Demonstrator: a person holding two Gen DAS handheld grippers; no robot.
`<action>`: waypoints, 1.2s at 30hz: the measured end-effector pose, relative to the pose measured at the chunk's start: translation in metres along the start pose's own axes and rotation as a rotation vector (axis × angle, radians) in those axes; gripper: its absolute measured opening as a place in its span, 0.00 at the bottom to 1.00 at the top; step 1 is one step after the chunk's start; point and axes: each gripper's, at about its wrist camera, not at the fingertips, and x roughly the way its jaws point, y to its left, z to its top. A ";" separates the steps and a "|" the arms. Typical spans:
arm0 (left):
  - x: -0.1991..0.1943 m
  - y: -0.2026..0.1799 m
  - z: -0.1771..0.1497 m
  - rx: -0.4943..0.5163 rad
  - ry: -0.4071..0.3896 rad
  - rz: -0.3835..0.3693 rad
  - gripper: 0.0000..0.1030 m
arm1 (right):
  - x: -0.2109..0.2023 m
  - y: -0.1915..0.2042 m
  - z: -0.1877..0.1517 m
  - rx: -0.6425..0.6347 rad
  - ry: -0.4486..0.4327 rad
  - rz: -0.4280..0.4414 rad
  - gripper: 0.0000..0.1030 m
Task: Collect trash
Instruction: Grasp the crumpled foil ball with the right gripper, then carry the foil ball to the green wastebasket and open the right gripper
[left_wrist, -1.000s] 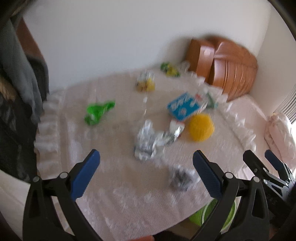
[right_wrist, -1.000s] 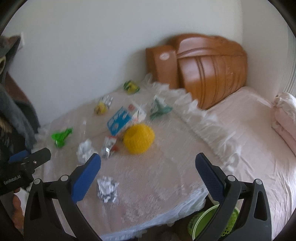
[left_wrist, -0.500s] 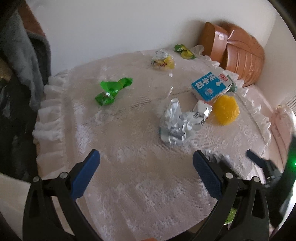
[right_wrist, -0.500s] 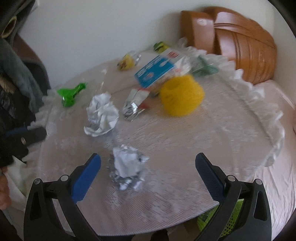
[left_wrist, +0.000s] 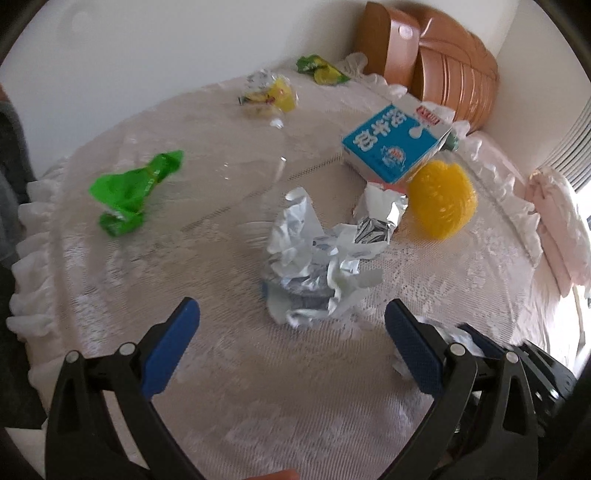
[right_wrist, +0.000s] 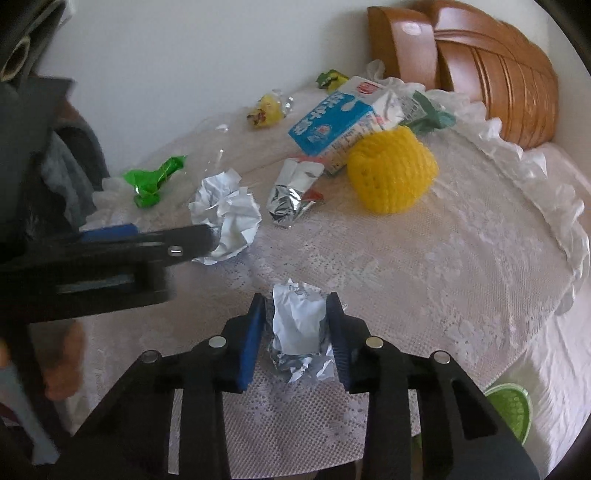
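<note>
Trash lies on a round table with a lace cloth. My right gripper is shut on a small crumpled foil ball resting on the cloth near the front edge. My left gripper is open and empty, just short of a large crumpled foil wad, which also shows in the right wrist view. Farther back lie a foil wrapper, a blue milk carton, a yellow foam net, a green wrapper and a yellow wrapper.
A green bin stands on the floor below the table's front right edge. A bed with pink sheets and a wooden headboard lies to the right. Dark clothes hang on the left. A wall stands behind.
Both grippers moved forward and down over the table. My right gripper closed on the small foil ball. My left gripper came close to the large foil wad and stayed open.
</note>
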 end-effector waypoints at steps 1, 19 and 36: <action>0.004 -0.002 0.001 -0.003 0.002 0.002 0.92 | -0.004 -0.004 0.000 0.015 -0.005 -0.002 0.33; 0.036 -0.011 0.017 -0.034 -0.009 0.075 0.61 | -0.060 -0.072 -0.007 0.115 -0.059 -0.056 0.34; -0.053 -0.119 -0.032 0.263 -0.037 -0.134 0.61 | -0.120 -0.190 -0.098 0.400 -0.082 -0.259 0.35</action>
